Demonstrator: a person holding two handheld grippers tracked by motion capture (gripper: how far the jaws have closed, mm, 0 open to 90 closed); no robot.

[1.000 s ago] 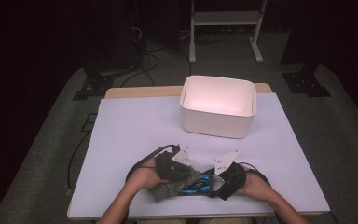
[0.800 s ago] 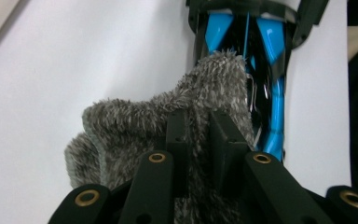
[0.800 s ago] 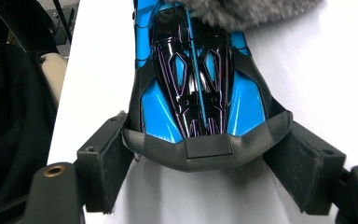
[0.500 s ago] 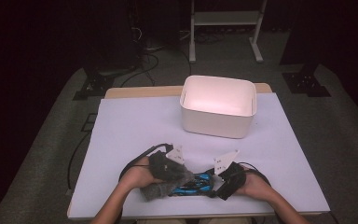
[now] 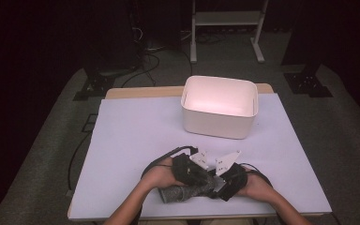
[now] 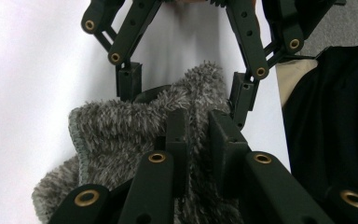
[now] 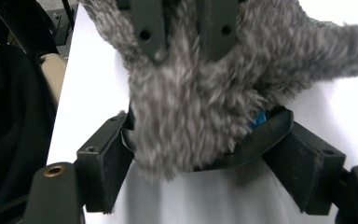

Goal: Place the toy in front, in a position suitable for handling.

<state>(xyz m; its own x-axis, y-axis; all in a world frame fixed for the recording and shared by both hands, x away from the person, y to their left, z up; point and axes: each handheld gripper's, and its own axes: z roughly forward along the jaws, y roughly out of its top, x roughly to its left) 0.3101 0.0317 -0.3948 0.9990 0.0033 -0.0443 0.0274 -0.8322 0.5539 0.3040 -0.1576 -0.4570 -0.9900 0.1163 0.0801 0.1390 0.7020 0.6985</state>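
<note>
A grey fuzzy cloth (image 5: 182,192) lies at the table's front edge between both hands. My left gripper (image 6: 203,133) is shut on a fold of this cloth (image 6: 121,126), its jaws nearly touching. It points at my right gripper (image 7: 205,163), whose jaws stand wide with a black curved object (image 7: 242,156) clamped between the pads. A small blue part (image 7: 259,119) peeks out under the cloth (image 7: 191,107), which drapes over that object. In the high view the left gripper (image 5: 200,179) and the right gripper (image 5: 216,183) meet tip to tip.
A white open bin (image 5: 219,105) stands at the back middle of the white table (image 5: 136,131). Cables loop from both grippers over the table's front. The person's dark clothing (image 6: 331,121) is close behind the front edge.
My left hand has slid to the right toward the right gripper, drawing the grey cloth over the blue part that showed before. The right hand has stayed put.
</note>
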